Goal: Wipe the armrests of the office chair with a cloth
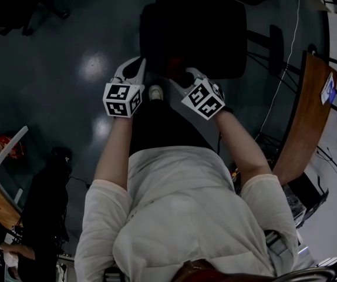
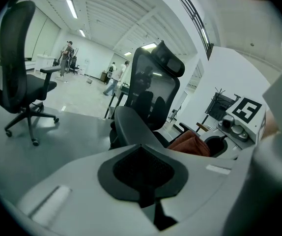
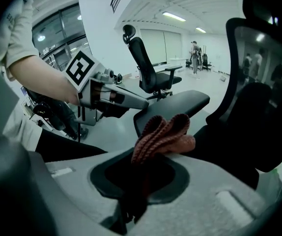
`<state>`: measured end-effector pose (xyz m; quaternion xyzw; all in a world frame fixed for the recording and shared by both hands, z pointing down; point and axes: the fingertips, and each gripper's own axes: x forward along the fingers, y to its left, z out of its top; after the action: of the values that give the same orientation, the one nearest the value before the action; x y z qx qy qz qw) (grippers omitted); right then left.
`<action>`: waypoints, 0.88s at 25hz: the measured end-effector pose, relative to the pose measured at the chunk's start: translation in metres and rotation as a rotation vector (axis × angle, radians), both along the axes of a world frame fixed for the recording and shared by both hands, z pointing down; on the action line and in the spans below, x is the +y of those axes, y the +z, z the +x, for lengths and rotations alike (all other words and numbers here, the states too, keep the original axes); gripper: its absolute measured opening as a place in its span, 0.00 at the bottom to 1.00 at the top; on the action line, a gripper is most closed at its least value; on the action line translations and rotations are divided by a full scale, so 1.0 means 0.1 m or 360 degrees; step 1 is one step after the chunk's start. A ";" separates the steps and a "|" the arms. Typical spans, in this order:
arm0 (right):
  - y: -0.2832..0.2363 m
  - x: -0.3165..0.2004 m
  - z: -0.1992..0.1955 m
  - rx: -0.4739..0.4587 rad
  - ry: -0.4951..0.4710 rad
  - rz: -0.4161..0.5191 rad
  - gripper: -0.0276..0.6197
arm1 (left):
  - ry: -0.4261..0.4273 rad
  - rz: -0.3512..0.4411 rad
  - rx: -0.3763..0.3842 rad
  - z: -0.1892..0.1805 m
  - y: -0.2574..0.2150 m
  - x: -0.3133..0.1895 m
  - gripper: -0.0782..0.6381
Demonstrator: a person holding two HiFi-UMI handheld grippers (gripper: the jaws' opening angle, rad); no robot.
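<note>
Directly ahead in the head view stands the black office chair, with both grippers held over its near side. My right gripper is shut on a reddish-brown cloth, whose folds stick out past the jaws just short of the dark armrest. My left gripper hovers beside it, shut and holding nothing. In the left gripper view the armrest lies right in front, the mesh backrest rises behind, and the cloth shows at the right.
A second office chair stands on the grey floor to the left. A wooden table with cables is at the right. A person in dark clothes is at lower left. People stand far off.
</note>
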<state>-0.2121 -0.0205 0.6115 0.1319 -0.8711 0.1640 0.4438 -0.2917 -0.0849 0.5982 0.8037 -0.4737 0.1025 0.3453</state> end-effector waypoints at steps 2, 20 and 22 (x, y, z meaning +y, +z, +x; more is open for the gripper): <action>-0.09 -0.08 0.02 -0.0037 0.0022 0.0028 0.12 | 0.0016 -0.0007 0.0002 0.00 0.01 0.01 0.13; -0.44 -2.37 -0.98 0.0003 -0.0046 0.0496 0.12 | 0.0143 -0.0012 0.0059 0.08 0.03 0.06 0.13; -0.39 -2.51 -1.21 -0.0001 -0.0062 0.0465 0.12 | 0.0180 -0.0013 0.0057 0.08 0.04 0.07 0.13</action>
<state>-0.3333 -0.2716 0.5721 0.1782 -0.8882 0.0269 0.4226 -0.2839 -0.0783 0.6019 0.8294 -0.4209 0.1094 0.3507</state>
